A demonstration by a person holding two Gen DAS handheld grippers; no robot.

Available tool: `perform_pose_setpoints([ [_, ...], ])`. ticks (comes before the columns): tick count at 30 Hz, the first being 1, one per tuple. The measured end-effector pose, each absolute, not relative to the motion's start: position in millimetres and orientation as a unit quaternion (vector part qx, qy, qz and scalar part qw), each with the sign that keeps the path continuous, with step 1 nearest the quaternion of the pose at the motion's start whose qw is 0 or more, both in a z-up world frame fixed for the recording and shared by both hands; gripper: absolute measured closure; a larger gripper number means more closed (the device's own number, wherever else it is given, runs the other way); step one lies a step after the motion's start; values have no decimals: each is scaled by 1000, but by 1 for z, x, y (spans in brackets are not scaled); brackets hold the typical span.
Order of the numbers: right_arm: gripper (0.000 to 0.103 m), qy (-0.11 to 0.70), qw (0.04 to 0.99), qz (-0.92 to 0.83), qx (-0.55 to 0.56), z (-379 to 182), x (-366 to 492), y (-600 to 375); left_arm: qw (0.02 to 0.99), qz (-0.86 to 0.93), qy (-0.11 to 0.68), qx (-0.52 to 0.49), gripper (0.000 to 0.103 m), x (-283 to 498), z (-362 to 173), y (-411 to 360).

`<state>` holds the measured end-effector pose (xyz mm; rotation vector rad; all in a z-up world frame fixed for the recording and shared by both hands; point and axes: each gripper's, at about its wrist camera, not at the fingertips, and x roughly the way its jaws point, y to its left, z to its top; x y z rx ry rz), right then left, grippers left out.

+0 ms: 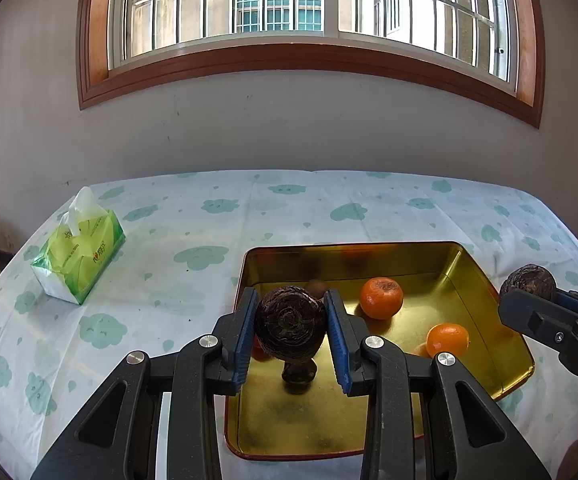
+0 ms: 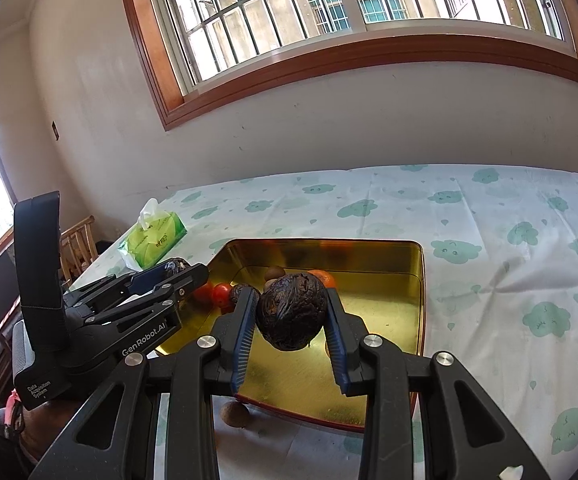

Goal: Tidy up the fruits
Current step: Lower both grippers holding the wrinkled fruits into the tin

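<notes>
A gold metal tray sits on the clouded tablecloth. My left gripper is shut on a dark wrinkled fruit and holds it above the tray's left half; it also shows in the right wrist view. My right gripper is shut on a second dark wrinkled fruit above the tray's near edge; that fruit shows at the tray's right side in the left wrist view. In the tray lie two oranges, a red tomato and small dark fruits.
A green tissue pack stands on the table at the far left. A small brown fruit lies on the cloth just outside the tray's near corner. A wooden chair stands past the table's left edge. The wall and window are behind.
</notes>
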<state>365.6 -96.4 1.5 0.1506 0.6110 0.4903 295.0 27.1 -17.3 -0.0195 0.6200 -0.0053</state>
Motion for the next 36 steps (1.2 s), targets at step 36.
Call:
perform_pose_setpoints([
  [36,71,305,921,232,76,-14,384,-90,950,-1,312,-9,69,314,-29,33],
])
